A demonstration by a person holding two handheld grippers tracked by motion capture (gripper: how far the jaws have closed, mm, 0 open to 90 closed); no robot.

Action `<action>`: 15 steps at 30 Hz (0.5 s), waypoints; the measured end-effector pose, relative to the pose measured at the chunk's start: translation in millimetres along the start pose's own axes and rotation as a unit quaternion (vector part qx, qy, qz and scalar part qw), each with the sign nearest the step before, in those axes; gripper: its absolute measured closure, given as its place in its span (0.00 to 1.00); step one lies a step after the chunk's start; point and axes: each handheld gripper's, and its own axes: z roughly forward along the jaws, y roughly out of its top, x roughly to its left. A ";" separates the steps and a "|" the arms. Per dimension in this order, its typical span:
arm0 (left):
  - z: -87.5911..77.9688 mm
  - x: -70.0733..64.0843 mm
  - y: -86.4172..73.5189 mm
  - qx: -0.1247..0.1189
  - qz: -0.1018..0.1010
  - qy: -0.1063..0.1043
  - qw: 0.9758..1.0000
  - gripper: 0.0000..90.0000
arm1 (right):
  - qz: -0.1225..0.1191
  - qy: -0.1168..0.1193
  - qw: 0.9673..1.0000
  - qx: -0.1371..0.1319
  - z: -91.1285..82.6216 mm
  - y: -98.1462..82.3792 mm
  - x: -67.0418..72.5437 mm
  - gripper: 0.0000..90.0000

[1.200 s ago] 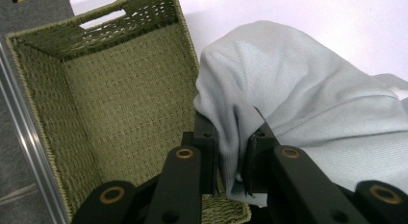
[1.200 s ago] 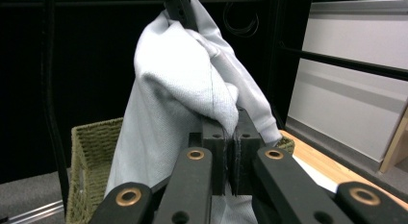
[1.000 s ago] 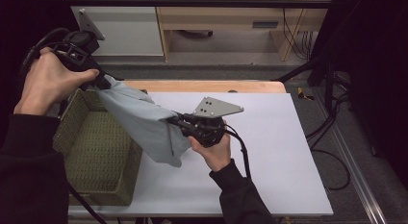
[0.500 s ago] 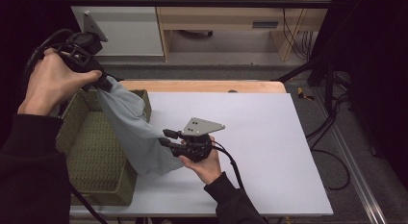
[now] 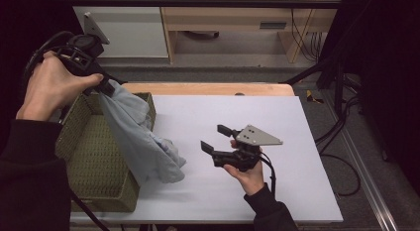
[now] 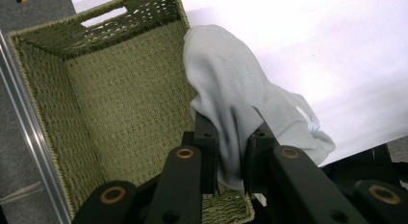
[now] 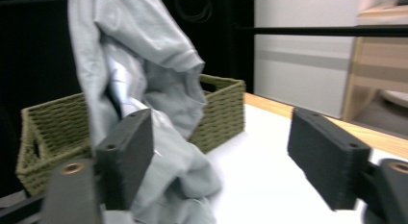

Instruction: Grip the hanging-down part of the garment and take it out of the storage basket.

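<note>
A light grey-blue cloth (image 5: 141, 139) hangs from my left gripper (image 5: 105, 87), which is shut on its upper end above the far right corner of the green woven basket (image 5: 89, 156). The cloth (image 6: 235, 94) drapes over the basket's right rim (image 6: 180, 12), and its lower end rests on the white table (image 5: 237, 117). My right gripper (image 5: 214, 138) stands open over the table to the right of the cloth, with nothing between its jaws. In the right gripper view the cloth (image 7: 144, 80) hangs just beyond the open gripper (image 7: 226, 156).
The basket (image 7: 53, 132) takes up the table's left side. A wooden strip (image 5: 208, 88) runs along the far edge. Cabinets (image 5: 129, 28) and cables (image 5: 341, 132) lie beyond and to the right of the table.
My right gripper let go of the cloth, opened and drew back to the right. The cloth's lower end dropped onto the table. My left gripper stayed shut on the upper end.
</note>
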 end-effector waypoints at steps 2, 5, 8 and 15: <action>0.0 -0.4 0.0 -0.001 0.001 0.000 1.000 0.88 | 0.000 -0.017 1.000 0.002 -9.3 -3.8 -4.7 0.17; 1.1 -0.1 -0.3 -0.003 0.001 -0.001 1.000 0.88 | -0.001 -0.039 0.999 0.003 -22.4 -8.8 -11.3 0.12; 1.9 1.4 -0.9 -0.002 0.002 -0.003 1.000 0.88 | 0.006 -0.060 0.998 0.000 -36.5 -13.1 -18.0 0.09; 2.5 6.0 -3.2 -0.004 -0.001 -0.005 1.000 0.88 | 0.023 -0.104 0.994 -0.017 -64.1 -18.9 -30.7 0.05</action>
